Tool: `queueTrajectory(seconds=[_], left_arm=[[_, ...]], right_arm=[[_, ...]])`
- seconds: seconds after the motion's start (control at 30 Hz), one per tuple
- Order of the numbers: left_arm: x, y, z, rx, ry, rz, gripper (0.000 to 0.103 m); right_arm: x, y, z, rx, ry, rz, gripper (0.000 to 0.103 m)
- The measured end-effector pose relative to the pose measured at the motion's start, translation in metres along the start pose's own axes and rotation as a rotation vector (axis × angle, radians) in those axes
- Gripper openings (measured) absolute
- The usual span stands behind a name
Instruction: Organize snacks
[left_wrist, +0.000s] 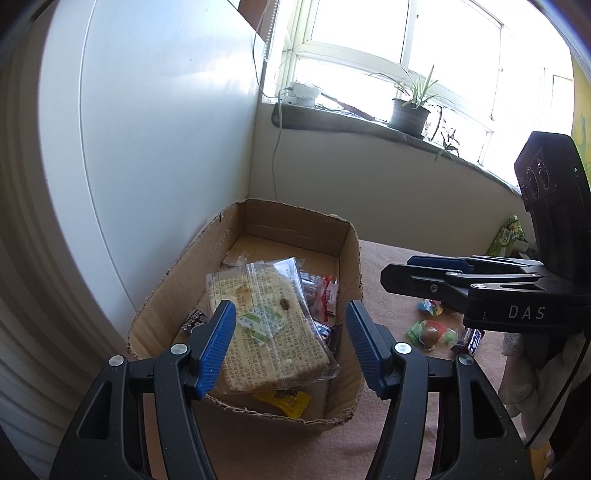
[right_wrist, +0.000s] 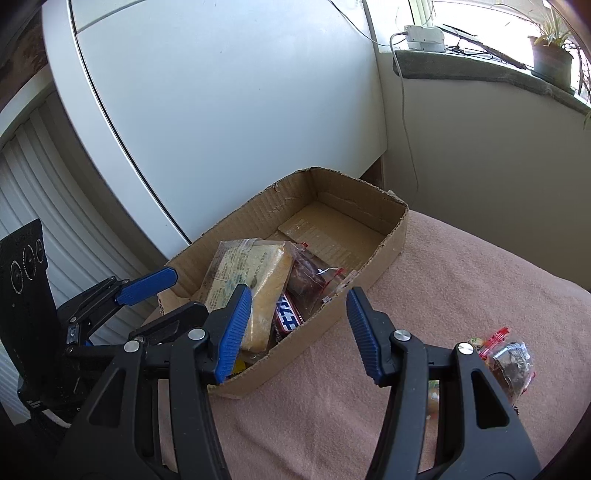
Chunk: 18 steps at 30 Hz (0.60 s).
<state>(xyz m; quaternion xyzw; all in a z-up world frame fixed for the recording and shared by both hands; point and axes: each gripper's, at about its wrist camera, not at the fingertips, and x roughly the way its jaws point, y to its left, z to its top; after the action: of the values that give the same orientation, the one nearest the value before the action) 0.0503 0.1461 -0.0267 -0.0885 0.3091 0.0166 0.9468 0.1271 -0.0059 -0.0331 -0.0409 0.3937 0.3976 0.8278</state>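
Both my left gripper (left_wrist: 291, 343) and right gripper (right_wrist: 299, 330) gape empty above the cardboard box (right_wrist: 388, 236), so I'd pinch the light, crinkly dark snack bag (right_wrist: 511, 363) lying on the blanket (right_wrist: 461, 280) by its stiffer sealed edge

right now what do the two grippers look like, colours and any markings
Both are matte black plastic clamp-style frames with silver rivets at the pivots. The left gripper and right gripper each carry two ribbed blue finger pads. The left wrist view shows white "DAS" lettering on the right gripper's body. No cables or sleeves are visible.
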Motion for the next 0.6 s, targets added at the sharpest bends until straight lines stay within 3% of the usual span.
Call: queueTrajectory(seconds=[0.23, 0.6], left_arm=[[-0.013, -0.009, 0.001, 0.020, -0.041, 0.014, 0.061], [-0.009, -0.035, -0.009, 0.004, -0.025, -0.078, 0.061]], right_arm=[[-0.028, -0.016, -0.021, -0.018, -0.030, -0.084, 0.056], [-0.083, -0.079, -0.070, 0.091, -0.049, -0.213, 0.056]])
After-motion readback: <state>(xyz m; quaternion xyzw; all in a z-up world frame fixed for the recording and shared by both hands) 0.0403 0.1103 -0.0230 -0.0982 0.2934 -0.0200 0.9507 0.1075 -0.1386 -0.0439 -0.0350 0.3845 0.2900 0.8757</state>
